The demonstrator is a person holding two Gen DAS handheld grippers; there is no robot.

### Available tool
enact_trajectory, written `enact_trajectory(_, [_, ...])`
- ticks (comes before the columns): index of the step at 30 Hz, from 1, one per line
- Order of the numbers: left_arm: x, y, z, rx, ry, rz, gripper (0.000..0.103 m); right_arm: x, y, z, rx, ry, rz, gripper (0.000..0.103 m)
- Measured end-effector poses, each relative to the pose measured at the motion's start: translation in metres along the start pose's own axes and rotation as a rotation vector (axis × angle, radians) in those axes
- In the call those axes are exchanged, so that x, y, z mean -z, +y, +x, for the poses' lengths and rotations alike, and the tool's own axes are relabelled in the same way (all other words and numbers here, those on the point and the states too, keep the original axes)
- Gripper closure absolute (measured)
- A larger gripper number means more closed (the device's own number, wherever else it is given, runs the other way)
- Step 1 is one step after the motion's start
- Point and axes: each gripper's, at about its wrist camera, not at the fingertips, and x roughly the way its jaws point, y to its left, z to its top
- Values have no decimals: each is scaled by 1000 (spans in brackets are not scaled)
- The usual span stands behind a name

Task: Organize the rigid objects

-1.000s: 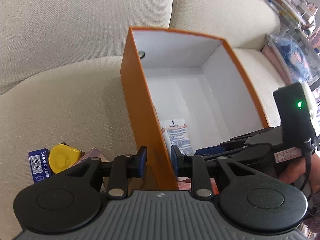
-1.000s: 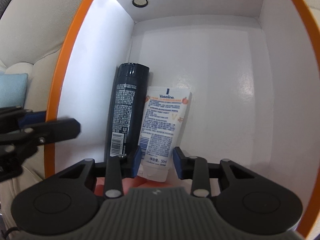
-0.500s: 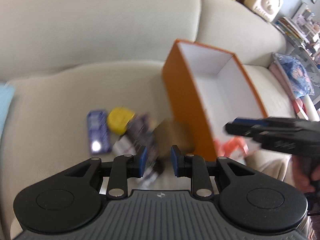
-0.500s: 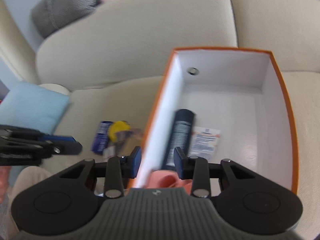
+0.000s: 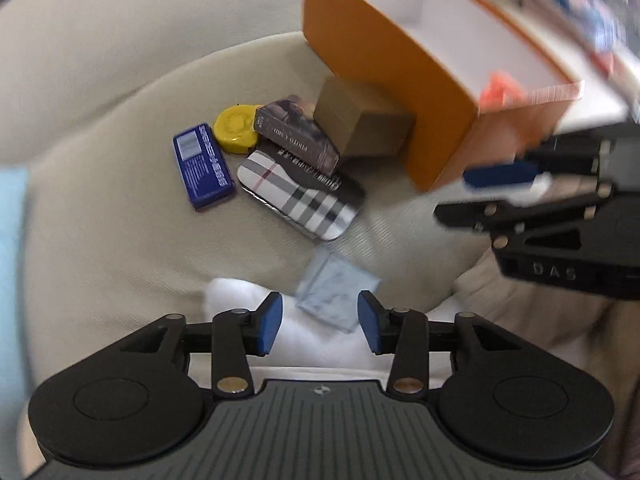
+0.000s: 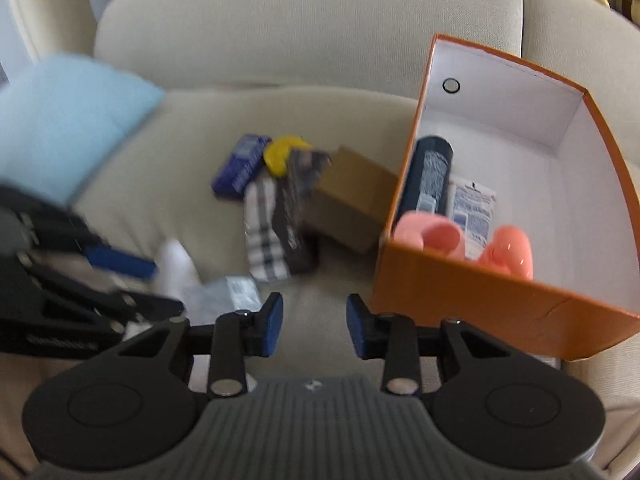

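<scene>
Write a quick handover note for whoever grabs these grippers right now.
Left hand-held gripper: open, empty, above a clear packet.
Right hand-held gripper: open, empty, beside the orange box.
Done: dark bottle, white tube and pink item lie in the box.
Left on the sofa: blue tin, yellow disc, book, plaid case, brown box.
</scene>
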Motion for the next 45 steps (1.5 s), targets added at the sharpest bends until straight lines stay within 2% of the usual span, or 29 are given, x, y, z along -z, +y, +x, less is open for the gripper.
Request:
enact_trajectory(3, [4, -15, 9, -30, 29, 112, 41, 8, 7, 8, 73, -17, -65, 59])
enact_trajectory(6, [8, -24, 18, -26, 66, 179, 37, 8, 6, 11, 65, -14, -58, 54])
enact_trajectory(12, [8, -35, 41, -113, 153, 245, 35, 7, 1, 15, 67, 10, -30, 51])
enact_trajectory(19, [6, -44, 58, -163, 172, 300, 33, 12, 0, 27, 56, 46, -20, 51])
enact_trajectory(25, [7, -39, 55, -142, 159, 270, 40, 13, -4, 33, 50, 68, 2, 51])
enact_trajectory(27, [8, -37, 54, -134, 150, 264, 46, 13, -2, 35, 49, 75, -2, 51])
enact_trajectory(29, [9, -33, 50, -118, 138, 243, 48, 14, -1, 35, 51, 78, -6, 51])
enact_trajectory(35, [13, -4, 34, -9, 90, 80, 49, 15, -4, 33, 66, 80, 15, 51])
enact_trajectory(41, [18, 20, 15, 19, 23, -64, 50, 14, -7, 28, 64, 68, 31, 51])
enact_trajectory(45, [10, 28, 7, 42, 13, -131, 50, 8, -8, 23, 35, 57, 30, 54])
